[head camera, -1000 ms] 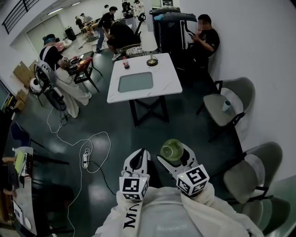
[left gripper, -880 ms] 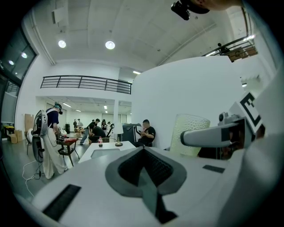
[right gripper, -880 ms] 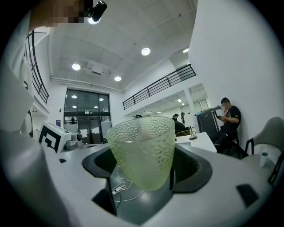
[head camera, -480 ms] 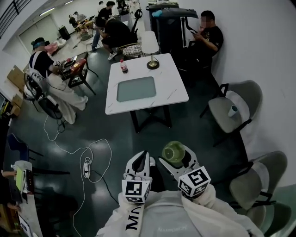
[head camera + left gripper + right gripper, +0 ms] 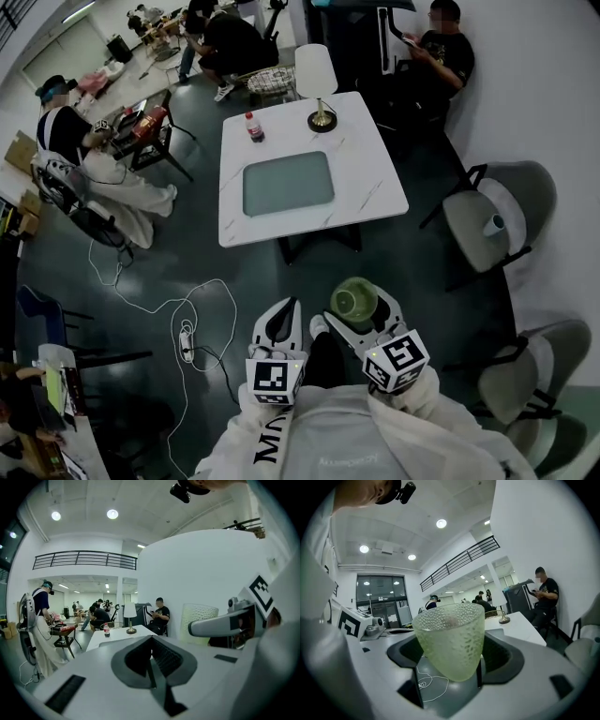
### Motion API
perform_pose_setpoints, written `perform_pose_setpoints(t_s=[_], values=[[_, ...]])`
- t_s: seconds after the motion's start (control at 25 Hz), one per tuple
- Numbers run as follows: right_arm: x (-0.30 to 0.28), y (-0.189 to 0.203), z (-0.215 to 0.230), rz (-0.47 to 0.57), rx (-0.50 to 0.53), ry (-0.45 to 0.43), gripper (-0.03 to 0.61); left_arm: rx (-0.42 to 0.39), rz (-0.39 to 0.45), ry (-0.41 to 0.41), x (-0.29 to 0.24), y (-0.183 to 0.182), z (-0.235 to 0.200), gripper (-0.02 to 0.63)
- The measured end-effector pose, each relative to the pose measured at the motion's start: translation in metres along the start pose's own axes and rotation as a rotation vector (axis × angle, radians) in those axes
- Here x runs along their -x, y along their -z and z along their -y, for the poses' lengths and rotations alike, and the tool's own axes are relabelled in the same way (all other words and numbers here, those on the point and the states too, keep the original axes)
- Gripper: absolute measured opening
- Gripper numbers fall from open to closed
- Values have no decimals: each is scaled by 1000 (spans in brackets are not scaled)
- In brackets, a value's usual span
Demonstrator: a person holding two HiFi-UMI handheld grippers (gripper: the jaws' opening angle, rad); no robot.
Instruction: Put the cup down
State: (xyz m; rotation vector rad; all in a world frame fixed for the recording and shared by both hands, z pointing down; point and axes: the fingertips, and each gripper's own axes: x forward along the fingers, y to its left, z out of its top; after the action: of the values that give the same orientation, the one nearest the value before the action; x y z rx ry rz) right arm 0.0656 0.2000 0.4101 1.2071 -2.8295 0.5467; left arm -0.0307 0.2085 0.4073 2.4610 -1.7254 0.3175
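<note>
One cup [image 5: 449, 637], gripped by right hand-held gripper [image 5: 451, 665]

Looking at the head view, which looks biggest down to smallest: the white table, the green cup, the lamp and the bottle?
1. white table
2. lamp and green cup: about alike; the cup is nearer the camera, so I won't rank them
3. bottle
</note>
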Motion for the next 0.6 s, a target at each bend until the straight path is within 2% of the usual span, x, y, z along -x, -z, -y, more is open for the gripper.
perform_pose_setpoints(t_s=[0.24, 0.6], values=[[-65, -17, 24, -22, -2, 10, 380, 16, -26, -13, -52, -6, -54, 11], [-138, -31, 47, -60, -6, 13, 380, 39, -35, -12, -111, -15, -109, 11]])
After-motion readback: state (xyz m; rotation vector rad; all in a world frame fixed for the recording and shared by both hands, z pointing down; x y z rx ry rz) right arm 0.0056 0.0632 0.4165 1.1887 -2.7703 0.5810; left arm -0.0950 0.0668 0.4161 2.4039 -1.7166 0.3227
